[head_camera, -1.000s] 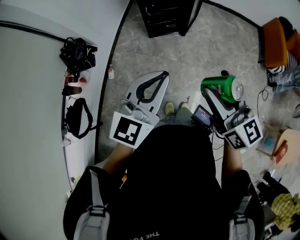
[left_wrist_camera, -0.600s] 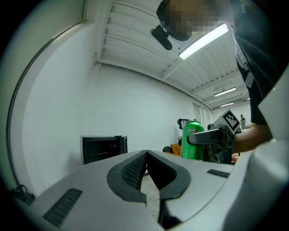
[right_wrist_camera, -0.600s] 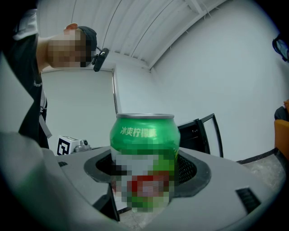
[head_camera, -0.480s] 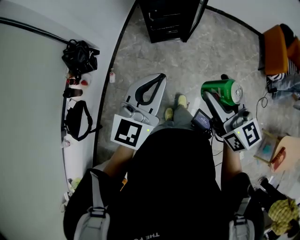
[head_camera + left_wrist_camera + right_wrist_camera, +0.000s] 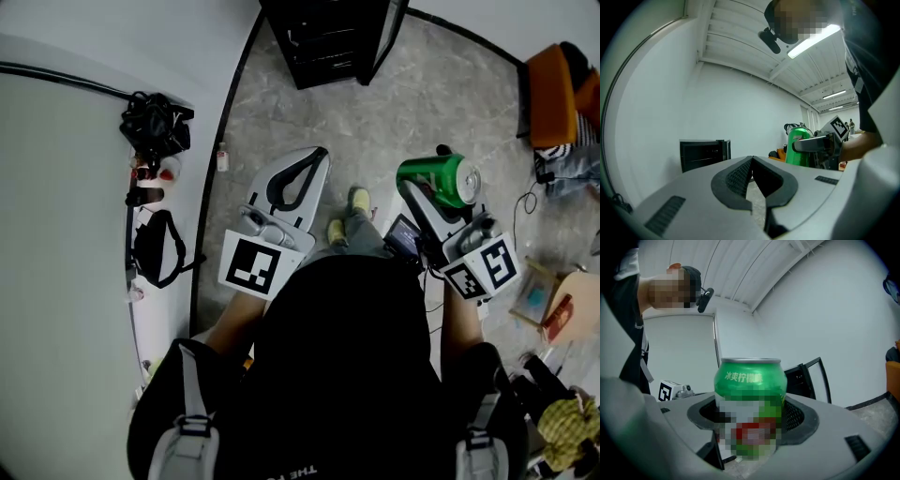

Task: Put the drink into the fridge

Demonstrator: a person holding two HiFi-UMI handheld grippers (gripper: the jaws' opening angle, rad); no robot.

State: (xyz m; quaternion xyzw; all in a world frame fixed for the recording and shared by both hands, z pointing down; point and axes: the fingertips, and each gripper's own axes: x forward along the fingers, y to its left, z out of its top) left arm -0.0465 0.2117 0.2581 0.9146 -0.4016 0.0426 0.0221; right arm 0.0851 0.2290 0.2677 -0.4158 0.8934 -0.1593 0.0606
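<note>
Grey marbled floor (image 5: pixel 281 103) filled the head view, with a black fridge (image 5: pixel 323 37) at the top, its door swung open, and a white surface (image 5: pixel 66 234) at left. The left claw (image 5: pixel 317 157) was held above the floor, well short of the fridge. The right claw (image 5: pixel 433 187) carried a green drink can (image 5: pixel 448 174) lying sideways.

Left gripper view: the jaws were pressed together with nothing between them.

Right gripper view: the jaws were clamped on the can's sides, with the open fridge behind.
</note>
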